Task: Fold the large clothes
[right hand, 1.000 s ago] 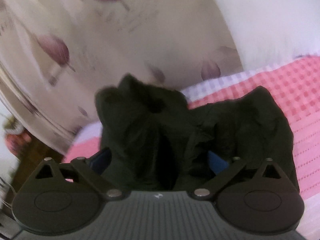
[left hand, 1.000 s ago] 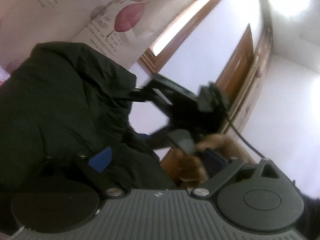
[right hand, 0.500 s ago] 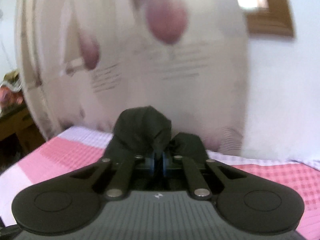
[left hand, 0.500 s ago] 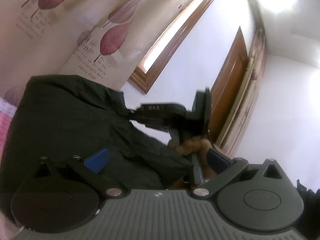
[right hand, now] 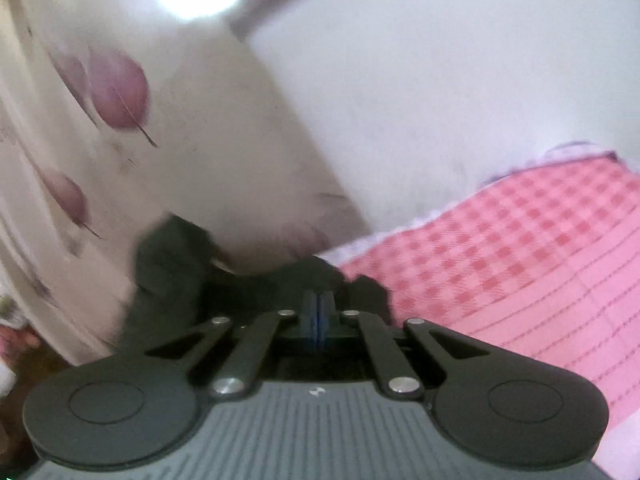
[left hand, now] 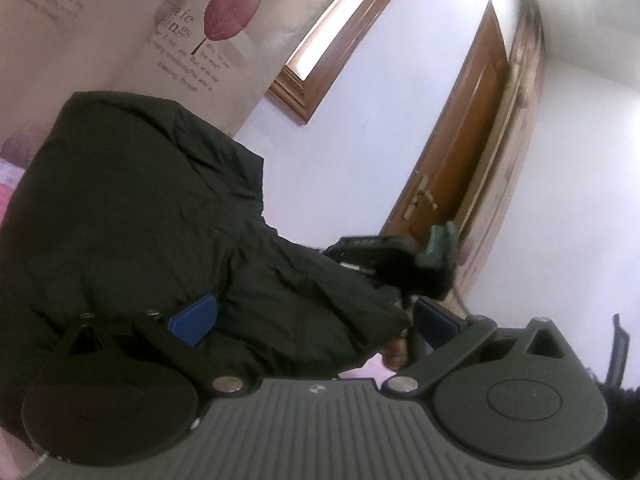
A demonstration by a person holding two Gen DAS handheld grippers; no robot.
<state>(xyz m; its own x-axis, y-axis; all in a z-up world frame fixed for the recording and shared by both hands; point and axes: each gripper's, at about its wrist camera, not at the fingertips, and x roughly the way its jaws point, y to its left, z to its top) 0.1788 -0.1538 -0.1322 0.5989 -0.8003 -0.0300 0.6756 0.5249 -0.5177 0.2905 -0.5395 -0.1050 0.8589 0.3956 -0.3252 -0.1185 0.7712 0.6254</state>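
A large dark green-black garment (left hand: 132,216) hangs lifted in the air and fills the left of the left wrist view. My left gripper (left hand: 316,318) is open, its blue pads (left hand: 194,318) wide apart, with the cloth draped between and over them. My right gripper (right hand: 318,310) is shut on a fold of the same garment (right hand: 172,264), which bunches just ahead of its tips. The right gripper also shows in the left wrist view (left hand: 394,256), at the garment's far edge, with a hand below it.
A pink checked bed sheet (right hand: 520,264) lies at the right of the right wrist view. A leaf-print curtain (right hand: 80,128) hangs behind. A wooden door (left hand: 460,136) and a window frame (left hand: 320,64) stand on the white wall.
My right gripper closed on the garment and lifted it off the bed. The garment rose and spread between the two grippers; the right gripper moved lower right in the left wrist view.
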